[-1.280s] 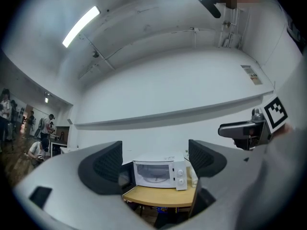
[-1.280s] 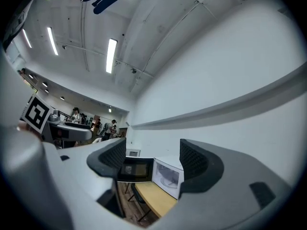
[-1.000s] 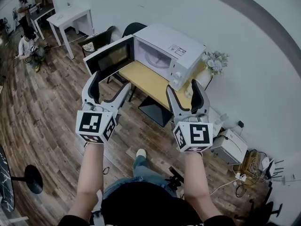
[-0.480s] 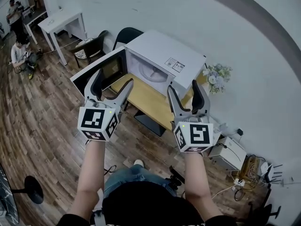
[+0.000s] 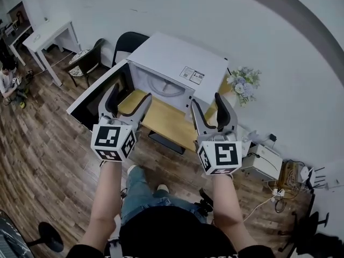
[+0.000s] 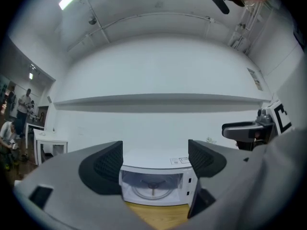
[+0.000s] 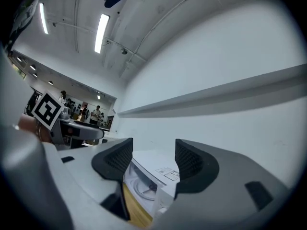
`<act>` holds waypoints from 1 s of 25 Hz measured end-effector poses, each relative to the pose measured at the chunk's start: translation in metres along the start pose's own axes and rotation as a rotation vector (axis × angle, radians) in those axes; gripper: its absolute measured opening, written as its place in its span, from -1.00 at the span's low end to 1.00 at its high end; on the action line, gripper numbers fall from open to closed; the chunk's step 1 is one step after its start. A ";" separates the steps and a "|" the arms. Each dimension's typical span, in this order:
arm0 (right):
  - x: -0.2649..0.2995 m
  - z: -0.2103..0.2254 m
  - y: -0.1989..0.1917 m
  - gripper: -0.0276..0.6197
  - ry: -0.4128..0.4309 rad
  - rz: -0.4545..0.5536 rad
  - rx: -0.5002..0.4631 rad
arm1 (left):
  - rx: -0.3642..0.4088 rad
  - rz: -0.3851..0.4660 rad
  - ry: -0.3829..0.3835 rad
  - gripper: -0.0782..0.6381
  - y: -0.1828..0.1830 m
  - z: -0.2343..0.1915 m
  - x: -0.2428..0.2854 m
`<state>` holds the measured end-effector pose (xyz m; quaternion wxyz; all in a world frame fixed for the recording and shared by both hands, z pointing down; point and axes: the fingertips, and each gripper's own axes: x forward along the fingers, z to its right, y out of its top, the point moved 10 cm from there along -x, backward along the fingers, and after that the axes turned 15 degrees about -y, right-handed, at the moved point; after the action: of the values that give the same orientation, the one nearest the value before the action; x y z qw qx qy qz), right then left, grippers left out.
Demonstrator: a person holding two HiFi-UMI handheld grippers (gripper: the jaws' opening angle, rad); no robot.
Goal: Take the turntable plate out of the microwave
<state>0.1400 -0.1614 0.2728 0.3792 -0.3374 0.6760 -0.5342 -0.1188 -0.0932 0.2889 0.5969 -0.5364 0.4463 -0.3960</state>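
Glass, clear and round, the turntable plate lies flat inside the open microwave. It is ahead of both tongs, a little lower, and well apart from them. The left tongs stand wide apart with nothing between them. In the left gripper view the cavity and the plate sit straight ahead, between the two jaws. The right tongs are also apart and empty, though they have just been closing a little. From them the plate lies ahead and somewhat to the left, seen at an angle past the control side of the microwave. The door is swung out on the left, near the left tongs. Being round, the plate has no long axis. I judge the left tongs better lined up to reach in, low over the wooden tabletop.
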 end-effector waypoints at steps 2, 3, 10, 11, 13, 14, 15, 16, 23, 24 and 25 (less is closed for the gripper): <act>0.011 -0.004 -0.004 -0.08 -0.034 -0.023 0.005 | -0.006 -0.012 -0.039 0.42 -0.006 -0.013 0.012; 0.017 -0.008 -0.006 -0.04 -0.054 -0.038 0.007 | -0.007 -0.018 -0.059 0.43 -0.009 -0.021 0.017; 0.052 -0.041 -0.018 0.18 -0.193 -0.092 0.029 | -0.049 -0.048 -0.195 0.43 -0.025 -0.080 0.048; 0.057 -0.046 -0.019 0.18 -0.212 -0.093 0.032 | -0.053 -0.051 -0.215 0.42 -0.027 -0.088 0.053; 0.066 -0.056 -0.019 0.18 -0.245 -0.095 0.032 | -0.063 -0.053 -0.252 0.43 -0.032 -0.103 0.061; 0.070 -0.061 -0.020 0.18 -0.260 -0.097 0.030 | -0.068 -0.053 -0.271 0.43 -0.034 -0.111 0.065; 0.074 -0.066 -0.021 0.18 -0.275 -0.098 0.029 | -0.071 -0.055 -0.290 0.42 -0.036 -0.118 0.069; 0.078 -0.071 -0.022 0.18 -0.291 -0.101 0.030 | -0.073 -0.056 -0.308 0.42 -0.038 -0.124 0.072; 0.095 -0.102 -0.035 0.18 -0.372 -0.145 0.043 | -0.095 -0.054 -0.406 0.41 -0.045 -0.168 0.088; 0.097 -0.105 -0.037 0.18 -0.377 -0.153 0.045 | -0.097 -0.053 -0.420 0.36 -0.047 -0.172 0.090; 0.099 -0.108 -0.040 0.18 -0.381 -0.162 0.048 | -0.101 -0.053 -0.434 0.31 -0.050 -0.174 0.091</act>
<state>-0.0004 -0.2041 0.3121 0.4643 -0.4763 0.5497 -0.5054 -0.2591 -0.2356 0.3238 0.6409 -0.6497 0.3123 -0.2637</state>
